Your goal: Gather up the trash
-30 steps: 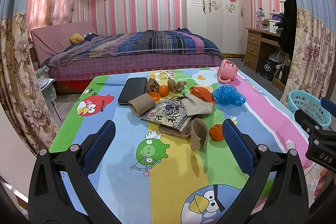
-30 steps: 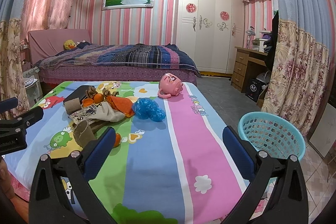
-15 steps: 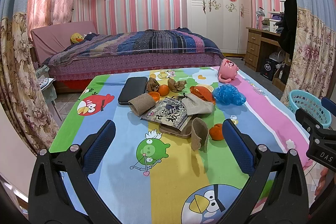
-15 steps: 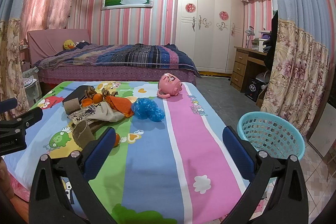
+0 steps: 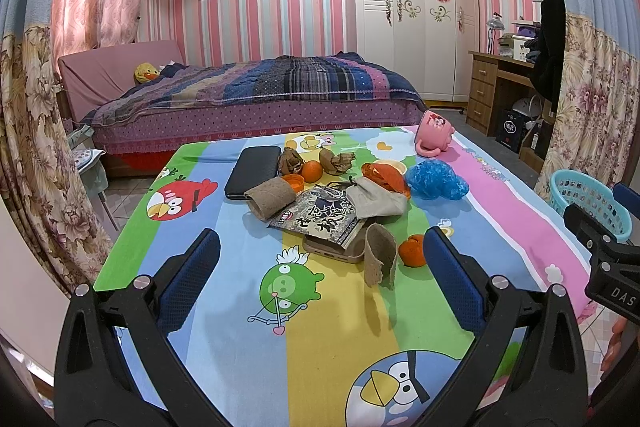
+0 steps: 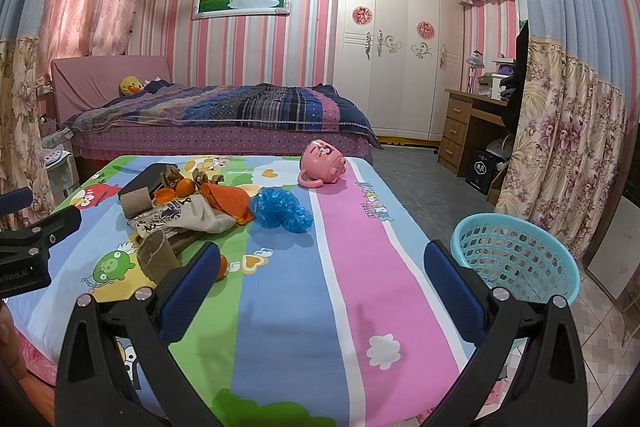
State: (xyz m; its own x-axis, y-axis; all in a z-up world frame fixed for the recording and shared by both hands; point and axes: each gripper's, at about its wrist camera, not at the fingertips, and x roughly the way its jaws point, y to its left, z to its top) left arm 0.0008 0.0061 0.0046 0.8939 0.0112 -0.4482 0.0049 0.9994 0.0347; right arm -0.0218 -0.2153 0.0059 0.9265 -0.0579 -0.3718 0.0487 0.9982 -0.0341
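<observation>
**Left wrist view: both grippers empty, trash not yet picked**

My left gripper hovers over the near edge of the worktop, fingers spread wide, holding nothing. My right gripper is the same, spread and empty. Just beyond the left one: brown cardboard scrap standing on edge, orange peel beside it. Farther: snack wrapper, second cardboard roll, blue plastic bag, pink cup on its side. Step looks like pre-grasp; next I'd reach forward, pinch the nearest scrap. Right wrist view alone shows the teal basket in full, off the worktop's right side, the likely drop spot; left view shows the pile better.
</observation>
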